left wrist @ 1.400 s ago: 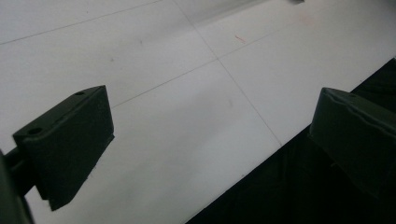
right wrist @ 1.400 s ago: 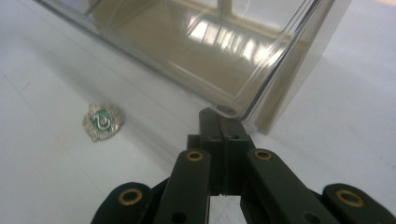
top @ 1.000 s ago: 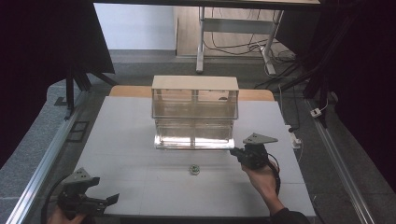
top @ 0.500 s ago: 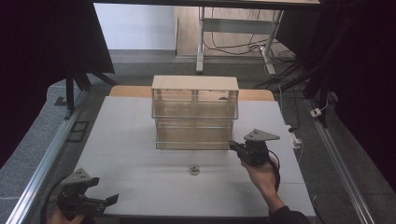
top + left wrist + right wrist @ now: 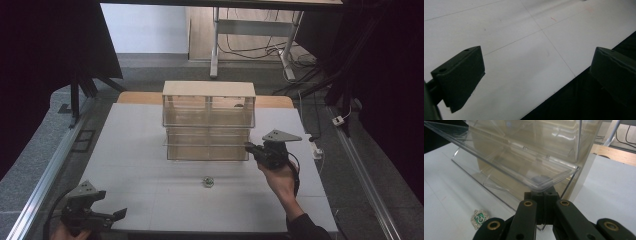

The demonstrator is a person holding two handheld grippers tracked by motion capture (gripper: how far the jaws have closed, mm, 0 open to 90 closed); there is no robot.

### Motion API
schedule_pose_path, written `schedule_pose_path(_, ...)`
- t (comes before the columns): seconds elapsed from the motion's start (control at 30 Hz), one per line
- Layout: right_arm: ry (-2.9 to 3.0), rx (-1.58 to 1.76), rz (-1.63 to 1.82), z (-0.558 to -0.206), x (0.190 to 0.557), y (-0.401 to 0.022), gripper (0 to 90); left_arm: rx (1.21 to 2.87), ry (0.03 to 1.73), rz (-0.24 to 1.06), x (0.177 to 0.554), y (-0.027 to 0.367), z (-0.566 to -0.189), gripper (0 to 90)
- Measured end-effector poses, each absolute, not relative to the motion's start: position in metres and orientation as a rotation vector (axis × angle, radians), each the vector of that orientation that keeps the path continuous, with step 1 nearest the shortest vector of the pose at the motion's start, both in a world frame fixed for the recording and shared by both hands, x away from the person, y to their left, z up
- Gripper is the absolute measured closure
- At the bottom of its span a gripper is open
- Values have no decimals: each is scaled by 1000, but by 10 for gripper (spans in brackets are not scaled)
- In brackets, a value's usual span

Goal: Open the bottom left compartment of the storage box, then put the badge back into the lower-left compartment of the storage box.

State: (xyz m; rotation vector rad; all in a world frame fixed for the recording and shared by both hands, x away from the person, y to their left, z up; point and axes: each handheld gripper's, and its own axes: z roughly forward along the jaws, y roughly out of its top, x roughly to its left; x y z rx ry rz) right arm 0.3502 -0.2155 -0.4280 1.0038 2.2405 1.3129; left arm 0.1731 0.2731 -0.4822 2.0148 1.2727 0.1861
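blk gripper [image 5: 248, 146] (grey plate), dark sleeve [image 5: 306, 229]

White table top [image 5: 150, 165], thin seam lines across it. Wooden board [image 5: 135, 98] at the far edge, behind. Metal rails along both long sides, left rail [image 5: 45, 180], right rail [image 5: 362, 175]. Grey floor beyond. Desk frame [image 5: 250, 30] with 2 legs at the back, loose cables [image 5: 250, 50] on the floor under it. White plug [image 5: 339, 120] on a cord at right.
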Motion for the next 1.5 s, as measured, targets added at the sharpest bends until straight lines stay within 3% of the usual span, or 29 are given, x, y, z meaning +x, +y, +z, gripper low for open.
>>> schedule_pose_path(1.0,2247,991,1341,-413,367,-204,900,1992,1242,167,172,272,-478,0)
schedule_pose_path(1.5,2252,970,1338,-413,367,-204,900,2068,1043,126,191,241,-476,0)
